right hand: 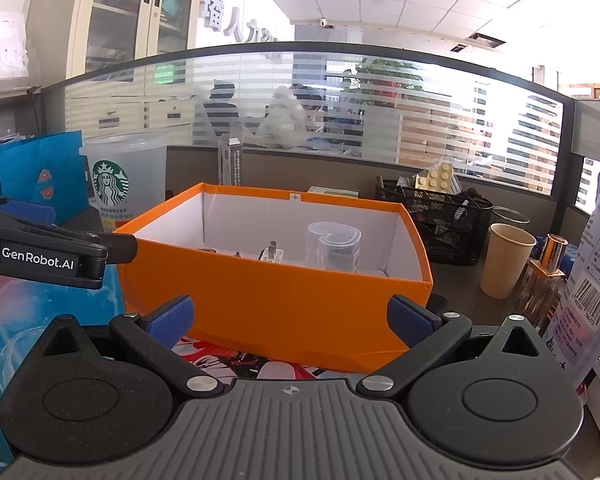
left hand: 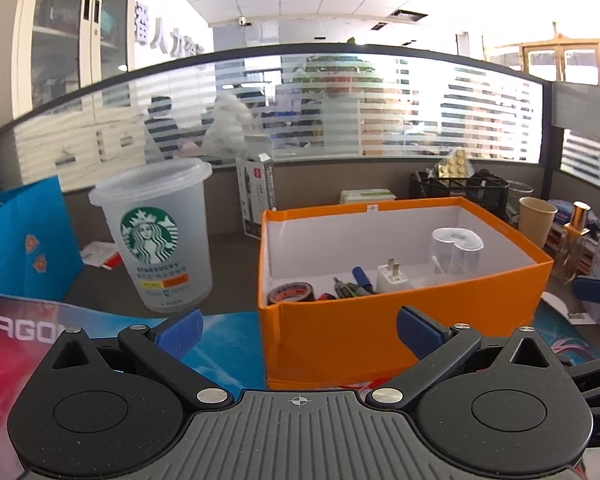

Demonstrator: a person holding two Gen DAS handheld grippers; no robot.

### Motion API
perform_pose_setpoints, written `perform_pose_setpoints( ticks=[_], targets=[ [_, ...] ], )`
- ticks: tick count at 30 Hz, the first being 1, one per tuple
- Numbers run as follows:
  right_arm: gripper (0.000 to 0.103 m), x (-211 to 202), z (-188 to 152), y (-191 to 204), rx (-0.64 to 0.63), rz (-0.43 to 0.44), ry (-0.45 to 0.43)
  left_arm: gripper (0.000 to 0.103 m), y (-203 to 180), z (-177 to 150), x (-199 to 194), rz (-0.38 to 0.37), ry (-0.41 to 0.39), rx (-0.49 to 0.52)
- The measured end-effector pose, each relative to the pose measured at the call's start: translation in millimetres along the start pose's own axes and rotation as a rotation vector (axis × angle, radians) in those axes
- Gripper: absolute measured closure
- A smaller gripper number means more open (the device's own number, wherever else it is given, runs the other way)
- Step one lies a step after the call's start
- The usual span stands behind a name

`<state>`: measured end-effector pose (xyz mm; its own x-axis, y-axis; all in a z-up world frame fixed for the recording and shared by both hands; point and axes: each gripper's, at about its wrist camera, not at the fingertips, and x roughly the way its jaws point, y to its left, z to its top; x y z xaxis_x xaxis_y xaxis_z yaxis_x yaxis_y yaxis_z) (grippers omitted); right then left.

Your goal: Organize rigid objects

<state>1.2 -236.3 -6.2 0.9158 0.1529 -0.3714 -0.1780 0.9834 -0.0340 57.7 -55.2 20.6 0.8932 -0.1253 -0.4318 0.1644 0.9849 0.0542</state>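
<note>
An orange box [left hand: 380, 320] with a white inside stands on the desk mat; it also shows in the right wrist view [right hand: 276, 300]. Inside lie a tape roll [left hand: 290, 293], several pens [left hand: 352, 285], a white plug adapter [left hand: 392, 278] and a clear heart-shaped container [left hand: 456, 254]. A frosted Starbucks cup [left hand: 160, 236] stands left of the box. My left gripper [left hand: 299, 330] is open and empty in front of the box. My right gripper [right hand: 290, 318] is open and empty, also in front of the box.
A blue paper bag [left hand: 24, 240] stands at the left. A black mesh organizer [right hand: 432, 220], a paper cup [right hand: 506, 258] and a gold-capped bottle [right hand: 544, 276] stand right of the box. A glass partition [left hand: 300, 112] closes the desk's back.
</note>
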Motion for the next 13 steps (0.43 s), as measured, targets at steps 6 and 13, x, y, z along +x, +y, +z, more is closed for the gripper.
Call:
perform_pose_setpoints(
  ticks=[6, 13],
  targets=[
    [0.000, 1.5, -0.7, 2.6, -0.006, 0.005, 0.007, 0.000, 6.5, -9.5, -4.8, -0.014, -0.066, -0.067],
    [0.000, 3.2, -2.3, 4.4, -0.009, 0.009, 0.016, 0.000, 3.8, -10.2, -4.8, -0.030, -0.068, -0.028]
  ],
)
